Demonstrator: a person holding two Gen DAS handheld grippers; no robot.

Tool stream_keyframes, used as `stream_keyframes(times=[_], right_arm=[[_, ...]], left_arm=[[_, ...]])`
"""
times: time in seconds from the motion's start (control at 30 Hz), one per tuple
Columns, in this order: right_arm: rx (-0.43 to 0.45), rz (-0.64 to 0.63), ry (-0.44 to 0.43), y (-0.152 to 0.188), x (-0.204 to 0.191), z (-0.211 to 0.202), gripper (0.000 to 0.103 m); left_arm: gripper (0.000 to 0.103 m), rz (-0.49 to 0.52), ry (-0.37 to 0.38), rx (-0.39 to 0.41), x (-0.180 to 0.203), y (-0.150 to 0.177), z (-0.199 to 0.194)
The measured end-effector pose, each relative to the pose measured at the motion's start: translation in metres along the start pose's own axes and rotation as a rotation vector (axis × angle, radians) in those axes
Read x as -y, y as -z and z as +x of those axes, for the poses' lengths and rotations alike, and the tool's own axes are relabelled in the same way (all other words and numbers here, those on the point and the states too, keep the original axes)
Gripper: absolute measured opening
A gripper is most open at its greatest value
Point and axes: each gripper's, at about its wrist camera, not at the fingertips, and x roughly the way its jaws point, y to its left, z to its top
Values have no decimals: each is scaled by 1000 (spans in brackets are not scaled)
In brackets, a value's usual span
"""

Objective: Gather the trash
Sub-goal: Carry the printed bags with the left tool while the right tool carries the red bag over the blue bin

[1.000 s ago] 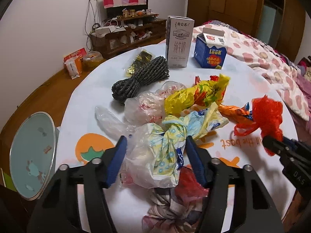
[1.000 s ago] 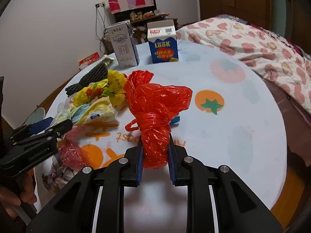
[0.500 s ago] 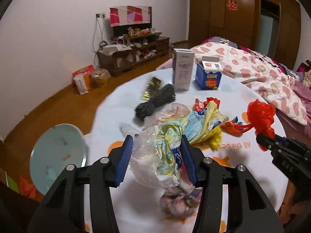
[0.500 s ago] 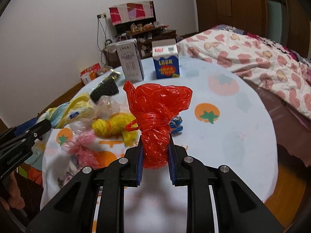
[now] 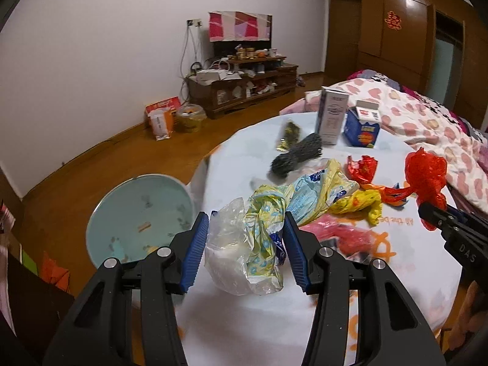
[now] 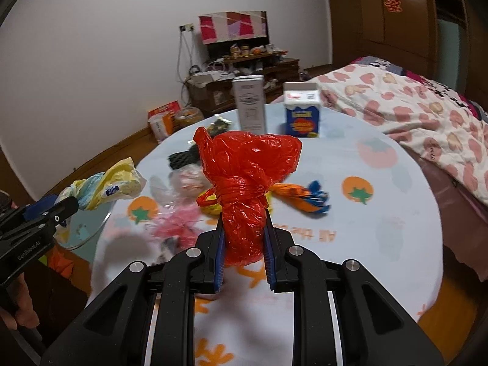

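My left gripper [image 5: 245, 222] is shut on a knotted clear and yellow-blue plastic bag [image 5: 244, 250], held in the air over the round table's [image 5: 244, 314] left edge. A pale blue round bin [image 5: 140, 216] stands on the floor just left of it. My right gripper [image 6: 244, 228] is shut on a knotted red plastic bag [image 6: 247, 167], raised above the table's near side. In the right wrist view the left gripper [image 6: 58, 210] and its bag [image 6: 106, 186] show at the far left, above the bin [image 6: 85, 231].
On the table lie a yellow bag [image 5: 357, 204], a pink bag [image 5: 341, 235], a red wrapper [image 5: 363, 167], an orange-blue wrapper [image 6: 305, 196] and a black rope bundle [image 5: 299, 155]. A white carton [image 5: 332, 119] and a blue carton [image 5: 363, 128] stand at the back. A bed [image 5: 427, 116] borders the right.
Both grippers have risen and drawn back from the pile, each carrying its bag. The left one's bag came off the table and moved left, bringing the bin closer.
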Motion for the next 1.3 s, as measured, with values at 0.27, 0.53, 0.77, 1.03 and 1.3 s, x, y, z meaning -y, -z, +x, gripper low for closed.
stream_keyframes(times=[0.27, 0.53, 0.77, 1.03, 1.3], right_arm=[[-18, -50, -58, 0, -41, 7, 22], [-36, -113, -112, -1, -84, 18, 22], [-51, -162, -163, -3, -122, 30, 22], [-66, -215, -212, -6, -164, 44, 22], [-86, -243, -248, -12, -199, 63, 22]], left_arm=[[49, -30, -59, 13, -33, 6, -10], [49, -93, -116, 2, -75, 14, -13], [49, -138, -170, -12, -106, 18, -10], [49, -188, -217, -27, -136, 22, -4], [49, -220, -273, -44, -161, 19, 8]])
